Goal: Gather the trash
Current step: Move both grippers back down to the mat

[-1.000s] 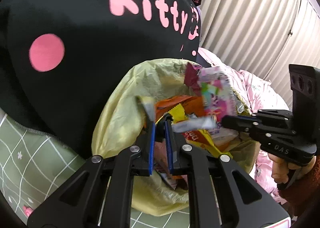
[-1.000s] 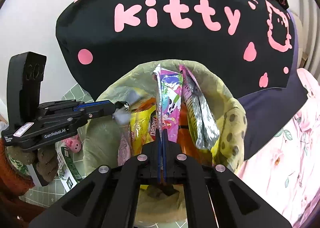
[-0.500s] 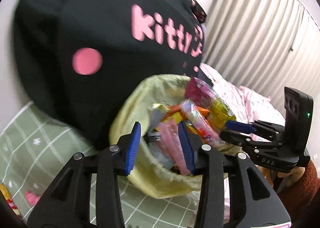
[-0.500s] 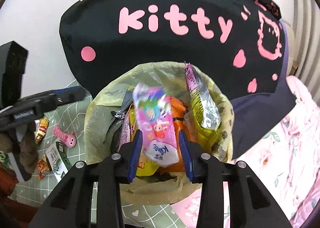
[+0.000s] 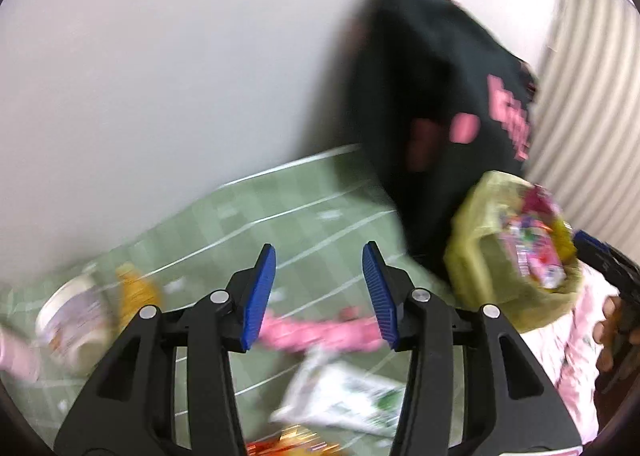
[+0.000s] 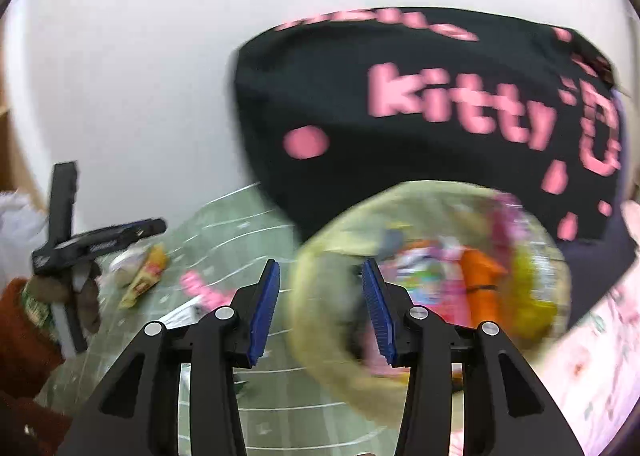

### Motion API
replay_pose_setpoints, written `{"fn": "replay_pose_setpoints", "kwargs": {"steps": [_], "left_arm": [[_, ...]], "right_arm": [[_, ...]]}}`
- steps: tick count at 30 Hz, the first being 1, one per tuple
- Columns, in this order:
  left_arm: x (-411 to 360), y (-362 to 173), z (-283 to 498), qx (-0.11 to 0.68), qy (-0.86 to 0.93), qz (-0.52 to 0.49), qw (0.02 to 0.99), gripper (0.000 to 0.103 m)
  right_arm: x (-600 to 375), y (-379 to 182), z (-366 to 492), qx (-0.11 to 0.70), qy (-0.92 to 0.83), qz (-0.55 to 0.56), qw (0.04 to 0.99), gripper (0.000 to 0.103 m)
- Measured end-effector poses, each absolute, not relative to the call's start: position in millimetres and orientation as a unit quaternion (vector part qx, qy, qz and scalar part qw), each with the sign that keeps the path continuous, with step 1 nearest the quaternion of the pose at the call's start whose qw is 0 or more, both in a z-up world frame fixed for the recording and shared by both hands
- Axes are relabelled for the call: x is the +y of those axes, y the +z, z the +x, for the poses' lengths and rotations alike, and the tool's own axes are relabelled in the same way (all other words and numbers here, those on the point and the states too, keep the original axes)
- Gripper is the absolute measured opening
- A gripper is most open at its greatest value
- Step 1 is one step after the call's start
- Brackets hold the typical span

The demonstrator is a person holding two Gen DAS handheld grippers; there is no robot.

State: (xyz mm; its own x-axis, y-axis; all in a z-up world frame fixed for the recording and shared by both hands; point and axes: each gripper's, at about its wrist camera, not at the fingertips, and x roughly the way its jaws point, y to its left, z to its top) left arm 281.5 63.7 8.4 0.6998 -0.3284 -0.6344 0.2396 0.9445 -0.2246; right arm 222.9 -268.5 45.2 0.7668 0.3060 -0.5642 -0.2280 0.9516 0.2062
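Since then, claws [image 5: 319, 290] off bin [image 5: 472, 256].

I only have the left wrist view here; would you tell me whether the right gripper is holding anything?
Observer: No. The right gripper is open with nothing between its pads, facing the yellow trash bag.
Operator: Thank you. What is in the bag that I cannot make out?
Observer: An orange wrapper sits among the pink packets.
Operator: And how does my left gripper look from outside?
Observer: The left gripper shows side-on, its tips just above a yellow wrapper lying on the green mat.
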Motion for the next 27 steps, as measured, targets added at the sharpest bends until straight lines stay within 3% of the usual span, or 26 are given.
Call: {"fn": "replay_pose_setpoints", "kwargs": {"steps": [14,21,27], "left_arm": [[233,-37,219,0.364,0.042,-0.145,0.919,0.045],[247,-50,204,0.379,0.051,-0.146,0.913,0.045],[242,-61,219,0.394,0.033,-0.146,0.907,0.05]], "right_arm": [[-103,-28,243,0.391,0.379,-0.018,0.839,0.042],[-17,-73,244,0.427,0.434,-0.111,0.786,0.042],[-8,-80,244,0.45,0.464,-0.101,0.756,0.042]]}}
